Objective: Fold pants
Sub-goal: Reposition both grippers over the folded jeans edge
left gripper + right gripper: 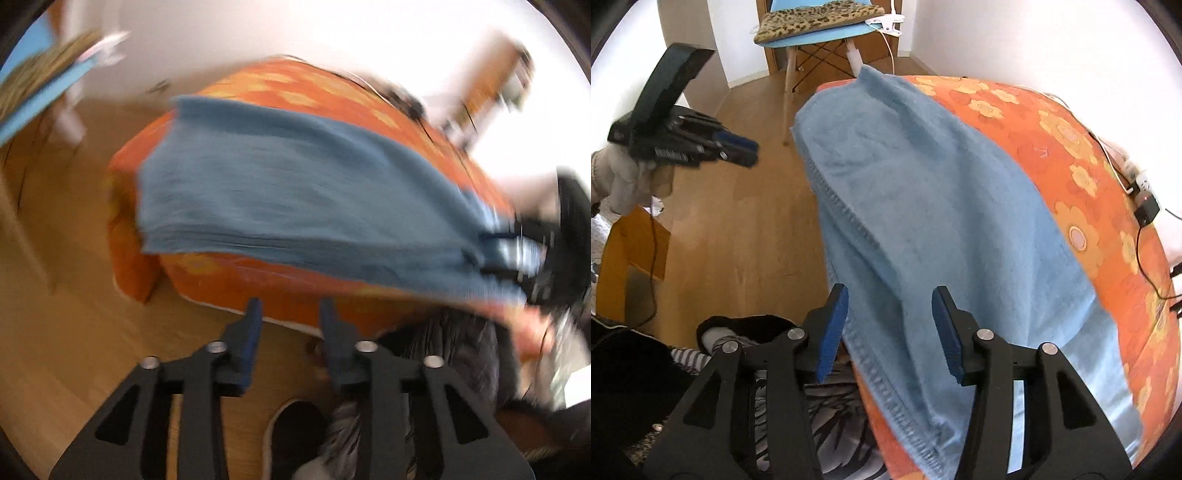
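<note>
I read no brand, label or writing anywhere. The bed (pixel 1071 155), covered in an orange sheet printed with yellow flowers, stood on a wood-plank floor (pixel 738 229). Across the bed lay the blue pants (pixel 923 206), soft and fleecy, folded lengthwise, a stitched seam running down their near edge. My right gripper (pixel 890 325) hung over the pants at the bed's near edge, blue ribbed pads spread apart, holding nothing. My left gripper (pixel 291 332) hovered off the bed's side above the floor, fingers parted and empty; that view was motion-blurred.
</note>
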A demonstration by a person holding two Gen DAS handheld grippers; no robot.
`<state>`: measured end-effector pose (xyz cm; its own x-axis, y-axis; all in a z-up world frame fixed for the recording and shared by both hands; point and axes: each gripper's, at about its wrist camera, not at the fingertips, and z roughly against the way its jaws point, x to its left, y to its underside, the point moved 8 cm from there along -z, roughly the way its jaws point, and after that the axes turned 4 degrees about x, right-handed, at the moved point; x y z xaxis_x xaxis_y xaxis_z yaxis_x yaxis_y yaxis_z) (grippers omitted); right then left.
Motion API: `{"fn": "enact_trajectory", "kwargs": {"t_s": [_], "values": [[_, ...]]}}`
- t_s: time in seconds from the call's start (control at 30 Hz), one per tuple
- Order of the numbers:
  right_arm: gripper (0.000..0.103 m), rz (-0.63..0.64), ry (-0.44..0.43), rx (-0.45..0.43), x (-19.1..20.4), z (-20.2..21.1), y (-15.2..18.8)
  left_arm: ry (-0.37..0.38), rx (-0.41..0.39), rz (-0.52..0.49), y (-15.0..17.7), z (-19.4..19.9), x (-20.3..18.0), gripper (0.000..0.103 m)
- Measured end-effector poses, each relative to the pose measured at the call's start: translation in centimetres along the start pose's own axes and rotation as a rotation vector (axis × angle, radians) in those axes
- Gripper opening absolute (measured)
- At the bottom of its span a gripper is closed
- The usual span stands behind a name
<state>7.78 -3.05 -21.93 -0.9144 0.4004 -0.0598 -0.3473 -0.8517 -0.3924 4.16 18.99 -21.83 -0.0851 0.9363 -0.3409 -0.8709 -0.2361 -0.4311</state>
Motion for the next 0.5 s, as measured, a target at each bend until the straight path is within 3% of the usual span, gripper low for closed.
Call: {"fn": "enact_trajectory", "kwargs": {"t_s": [0.13,0.27,0.4,0.5], "values": [[0.049,0.028,0.052,0.019,-0.2,-1.1,-0.5,0.08,-0.064,0.226,-1.4,0.2,4.1,0.041],[0.049,-0.007,0.005,0.03,-0.4,-1.9,-1.3,0.171,-0.101,0.432,-2.4,-1.4,7.6,0.046],[0.049,-0.075,-0.092,-0.027,-1.1,-0.4,-4.1,0.206,-0.127,0.507,-2.5,-2.5,9.2,0.046],[0.049,-0.106,-0.129,-0.087,-2.1,0.6,-8.4,0.229,-0.136,0.533,-2.1,-3.0,9.8,0.046]]}}
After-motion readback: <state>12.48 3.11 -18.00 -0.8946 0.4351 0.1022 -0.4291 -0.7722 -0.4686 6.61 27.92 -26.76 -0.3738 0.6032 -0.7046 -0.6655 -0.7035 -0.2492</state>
